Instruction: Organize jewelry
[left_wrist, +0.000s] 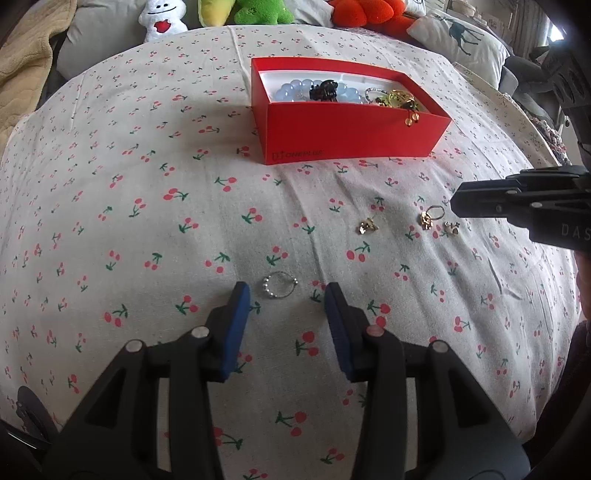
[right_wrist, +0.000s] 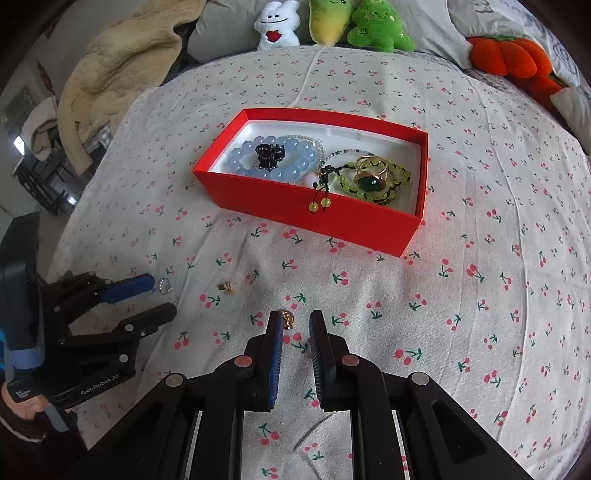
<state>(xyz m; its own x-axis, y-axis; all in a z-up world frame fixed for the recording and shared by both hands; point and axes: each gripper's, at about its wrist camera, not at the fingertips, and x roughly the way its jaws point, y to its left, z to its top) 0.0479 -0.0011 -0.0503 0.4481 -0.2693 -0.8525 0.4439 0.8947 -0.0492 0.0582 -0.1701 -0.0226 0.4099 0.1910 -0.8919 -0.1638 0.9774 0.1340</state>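
A matt woven cotton bedsheet (right_wrist: 480, 184) is covering the bed. The red box (right_wrist: 295, 206) is looking like smooth matt cardboard with a white plastic liner. Glossy translucent blue beads (right_wrist: 258, 171) are shining inside. The silver ring (left_wrist: 279, 288) is gleaming like polished metal. The plush toys (right_wrist: 376, 26) are looking fuzzy.

Red box (left_wrist: 343, 129): dark "ONEPLUS" lettering with small square logo on near side wall, low at left corner; small, only just legible, left wrist view only.

Right gripper (left_wrist: 456, 203), seen at right edge of left wrist view: pale letters "DAS" on black body, word cut off by frame edge.

Left gripper (right_wrist: 164, 297), seen at left of right wrist view: white "GenRobot.AI" along lower black body. Small white label lower on handle, too small to read.
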